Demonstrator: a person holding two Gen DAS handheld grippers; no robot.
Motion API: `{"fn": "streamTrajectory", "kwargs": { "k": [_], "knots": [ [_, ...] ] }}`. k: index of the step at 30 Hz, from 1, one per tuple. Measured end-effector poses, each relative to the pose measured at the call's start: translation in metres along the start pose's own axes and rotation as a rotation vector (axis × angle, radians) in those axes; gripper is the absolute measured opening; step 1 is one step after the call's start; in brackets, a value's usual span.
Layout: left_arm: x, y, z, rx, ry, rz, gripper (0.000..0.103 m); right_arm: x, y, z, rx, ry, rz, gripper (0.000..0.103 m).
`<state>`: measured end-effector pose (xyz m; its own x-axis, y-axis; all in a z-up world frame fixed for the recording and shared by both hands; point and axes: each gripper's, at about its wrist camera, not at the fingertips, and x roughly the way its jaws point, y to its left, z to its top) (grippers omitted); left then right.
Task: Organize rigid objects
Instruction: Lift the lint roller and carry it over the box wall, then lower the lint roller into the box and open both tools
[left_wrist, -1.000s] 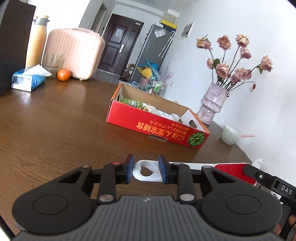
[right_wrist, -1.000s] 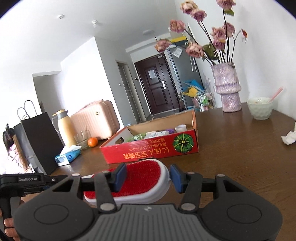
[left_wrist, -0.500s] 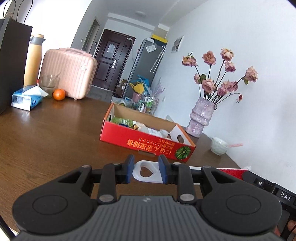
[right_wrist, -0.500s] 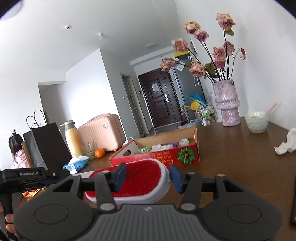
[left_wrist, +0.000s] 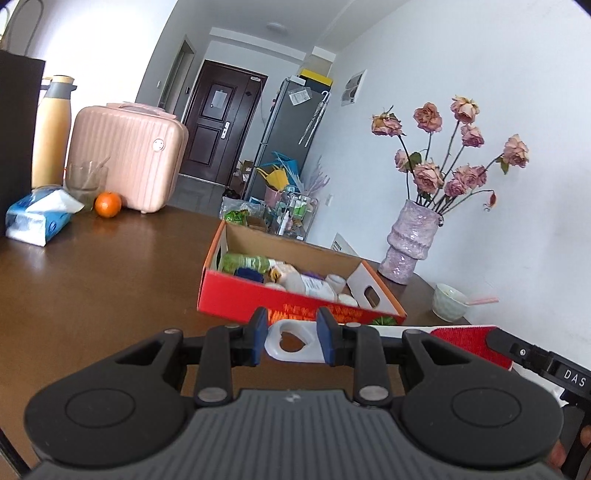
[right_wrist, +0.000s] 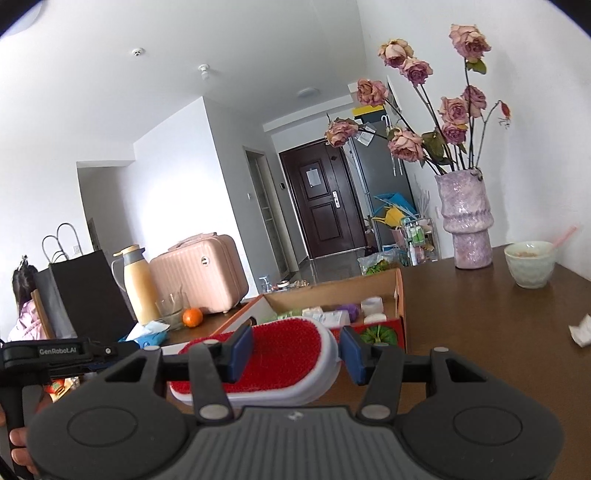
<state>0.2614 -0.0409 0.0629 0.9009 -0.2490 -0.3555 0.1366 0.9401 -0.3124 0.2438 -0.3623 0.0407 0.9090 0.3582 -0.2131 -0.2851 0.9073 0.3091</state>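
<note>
Two hand-held grippers carry one object between them above a dark brown wooden table (left_wrist: 92, 288). The left gripper (left_wrist: 291, 341) is clenched on the white plastic handle, pierced by a heart-shaped hole, of a lint brush (left_wrist: 291, 341); both blue pads press against the handle's sides. The right gripper (right_wrist: 295, 354) grasps the same brush at its other end, an oval white-rimmed head covered in red pile (right_wrist: 273, 354): the blue pad on the left of the view lies against the head's edge, and the pad on the right stands at the white rim, though contact there cannot be judged with certainty. In the left wrist view the red head (left_wrist: 469, 341) extends to the right, where the black body of the right gripper meets it.

The brush is held clear of the table surface, on the near side of an open red cardboard box with a printed pumpkin on its front wall (left_wrist: 236, 295). The box stands toward the middle of the table and holds bottles and small packets. Beyond it, at the table's far right corner, stand a mottled lilac ceramic vase of dried pink roses (left_wrist: 410, 240) and a pale green bowl with a pink straw (left_wrist: 448, 301). Along the far left edge are a blue tissue pack (left_wrist: 35, 221), an orange (left_wrist: 108, 205), and a pink hard-shell case (left_wrist: 129, 158).
</note>
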Motion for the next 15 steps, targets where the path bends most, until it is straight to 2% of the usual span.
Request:
{"fn": "streamTrajectory", "kwargs": {
  "k": [9,15],
  "knots": [
    [0.075,0.002,0.060,0.054,-0.031,-0.012,0.029,0.079,-0.020,0.050,0.006,-0.026,-0.005,0.051],
    [0.145,0.008,0.083,0.066,0.020,0.011,0.029,0.147,-0.048,0.070,0.075,0.047,-0.023,0.051]
  ]
}}
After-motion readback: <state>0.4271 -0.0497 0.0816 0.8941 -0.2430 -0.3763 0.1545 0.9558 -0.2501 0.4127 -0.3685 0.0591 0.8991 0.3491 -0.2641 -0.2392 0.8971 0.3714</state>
